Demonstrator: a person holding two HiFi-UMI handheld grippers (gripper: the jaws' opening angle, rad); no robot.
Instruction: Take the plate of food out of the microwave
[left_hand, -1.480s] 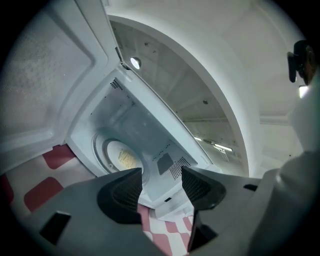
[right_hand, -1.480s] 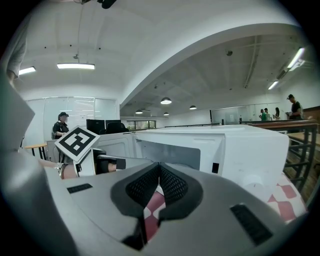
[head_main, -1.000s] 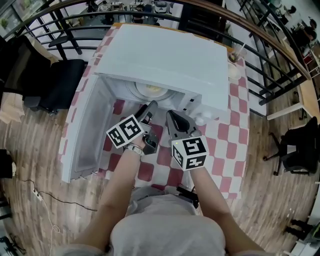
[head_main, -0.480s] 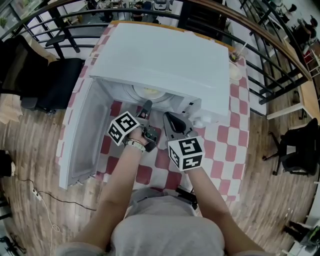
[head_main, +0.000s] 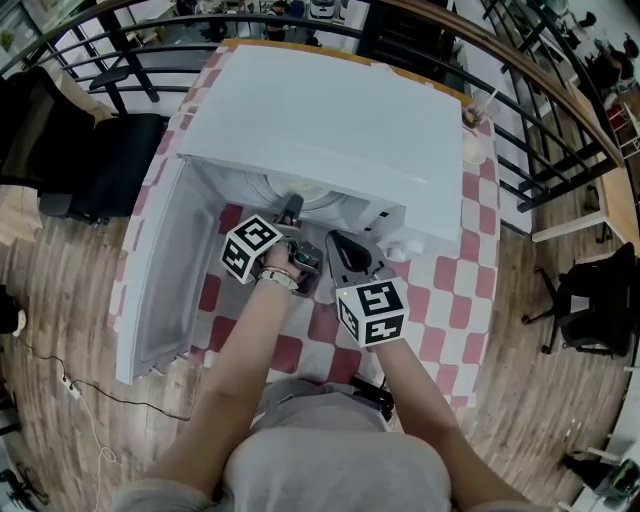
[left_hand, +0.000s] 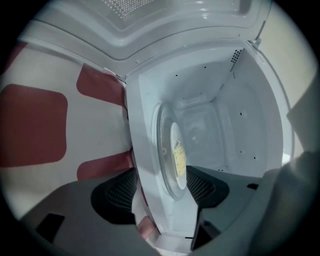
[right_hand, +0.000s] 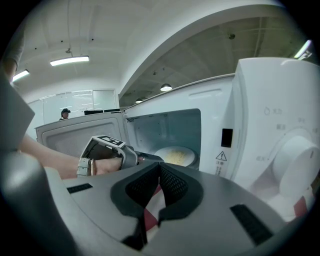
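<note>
- One plate of food sits inside the open microwave, not yet lifted out.
- Left gripper: jaws just opened wide at the doorway, with the plate's near edge between them, unclamped.
- Right gripper: closed, empty, outside.

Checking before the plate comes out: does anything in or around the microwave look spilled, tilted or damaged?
Nothing stands out. The plate sits flat inside the microwave, food on it, door wide open; no spill on the checked cloth.
</note>
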